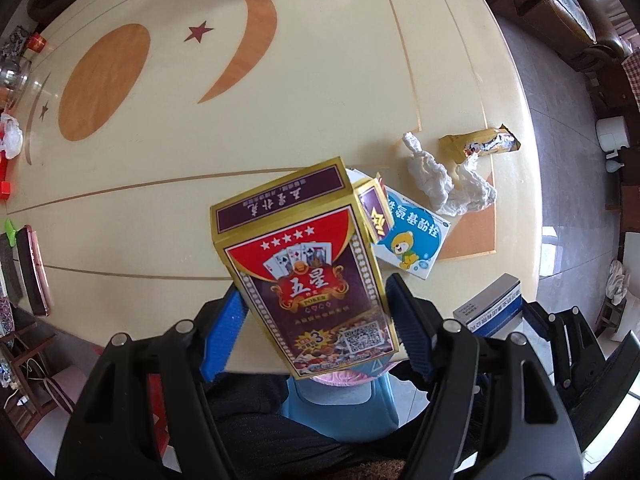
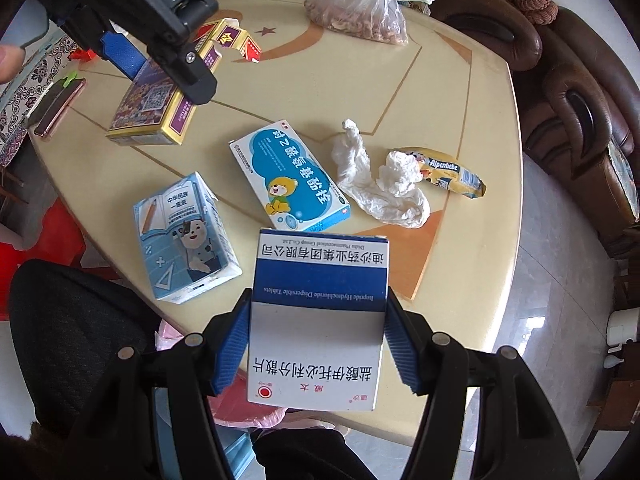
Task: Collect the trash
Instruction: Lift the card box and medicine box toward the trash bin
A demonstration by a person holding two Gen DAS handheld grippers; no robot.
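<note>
Right gripper (image 2: 318, 344) is clamped on a blue-and-white medicine box (image 2: 320, 312), pads pressed on both its sides, held above the near edge of the cream table (image 2: 320, 92). Left gripper (image 1: 316, 320) grips a playing-card box (image 1: 308, 272) by its sides, raised over the table. On the tabletop lie a blue cartoon-bear box (image 2: 290, 176), a small milk carton (image 2: 186, 236), crumpled tissues (image 2: 380, 184) and, touching them, a yellow candy wrapper (image 2: 452, 172).

Cream table (image 2: 280, 92), w/ med box (image 2: 290, 174), tissue (image 2: 376, 184), milk carton (image 2: 186, 236)
</note>
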